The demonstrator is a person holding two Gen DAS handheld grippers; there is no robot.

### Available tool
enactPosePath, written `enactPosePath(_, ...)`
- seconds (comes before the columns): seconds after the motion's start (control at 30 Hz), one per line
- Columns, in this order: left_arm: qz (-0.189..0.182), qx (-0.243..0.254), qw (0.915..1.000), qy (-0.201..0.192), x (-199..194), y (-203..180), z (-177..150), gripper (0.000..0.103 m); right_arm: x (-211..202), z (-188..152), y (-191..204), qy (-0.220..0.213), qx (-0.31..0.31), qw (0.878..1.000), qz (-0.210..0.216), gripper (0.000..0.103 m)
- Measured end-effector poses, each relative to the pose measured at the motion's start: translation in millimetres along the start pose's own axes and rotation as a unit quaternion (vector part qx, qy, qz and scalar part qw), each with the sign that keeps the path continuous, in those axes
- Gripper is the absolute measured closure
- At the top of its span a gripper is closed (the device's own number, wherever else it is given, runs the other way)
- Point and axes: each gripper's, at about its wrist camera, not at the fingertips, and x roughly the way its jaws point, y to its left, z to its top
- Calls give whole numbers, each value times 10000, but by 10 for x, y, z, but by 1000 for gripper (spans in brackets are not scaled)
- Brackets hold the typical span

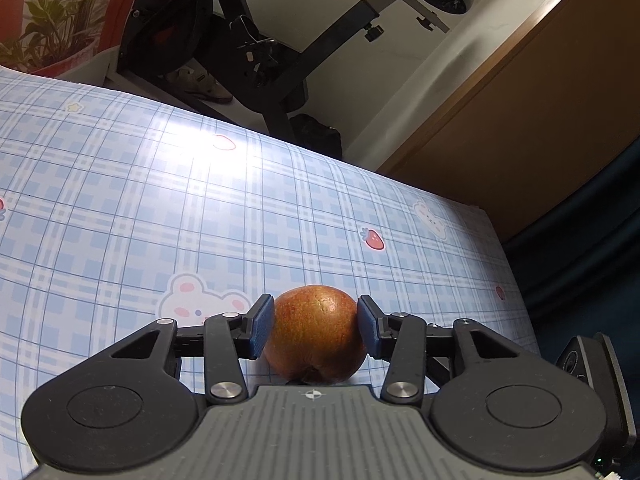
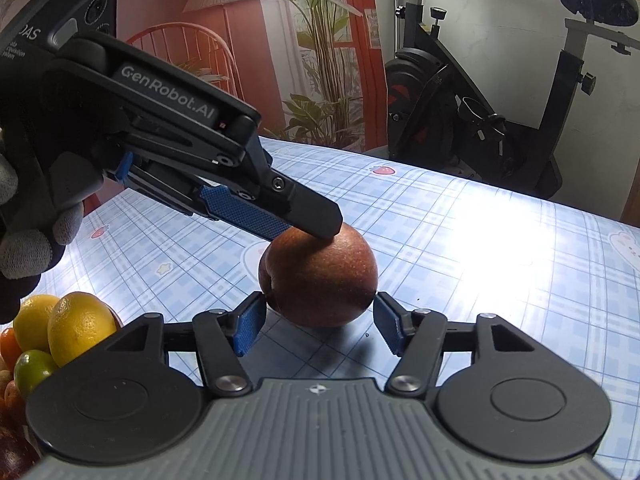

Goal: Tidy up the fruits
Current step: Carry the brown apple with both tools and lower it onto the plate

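A red-orange apple (image 1: 316,336) sits between the blue pads of my left gripper (image 1: 315,330), which is shut on it just above the checked blue tablecloth (image 1: 160,200). In the right wrist view the same apple (image 2: 320,280) is gripped from above by the left gripper (image 2: 312,228). My right gripper (image 2: 318,320) is open, its pads on either side of the apple's near side, not clearly touching it. Yellow lemons (image 2: 76,326), a green lime (image 2: 32,372) and small orange fruits (image 2: 8,344) lie piled at the lower left.
An exercise bike (image 2: 500,100) stands beyond the table's far edge. A wooden cabinet (image 1: 520,120) is at the right in the left wrist view. Potted plants (image 1: 52,28) stand behind the table. A gloved hand (image 2: 28,240) holds the left gripper.
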Motion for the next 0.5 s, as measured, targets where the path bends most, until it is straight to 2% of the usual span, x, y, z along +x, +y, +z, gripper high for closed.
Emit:
enactPosePath(0.23, -32, 7, 10000, 70, -113, -28, -118, 55, -142, -66, 98, -48, 89, 9999, 44, 43)
enactPosePath(0.5, 16, 178, 9998, -69, -560, -146, -346, 55, -457, -89, 400, -215, 43, 9997, 134, 43)
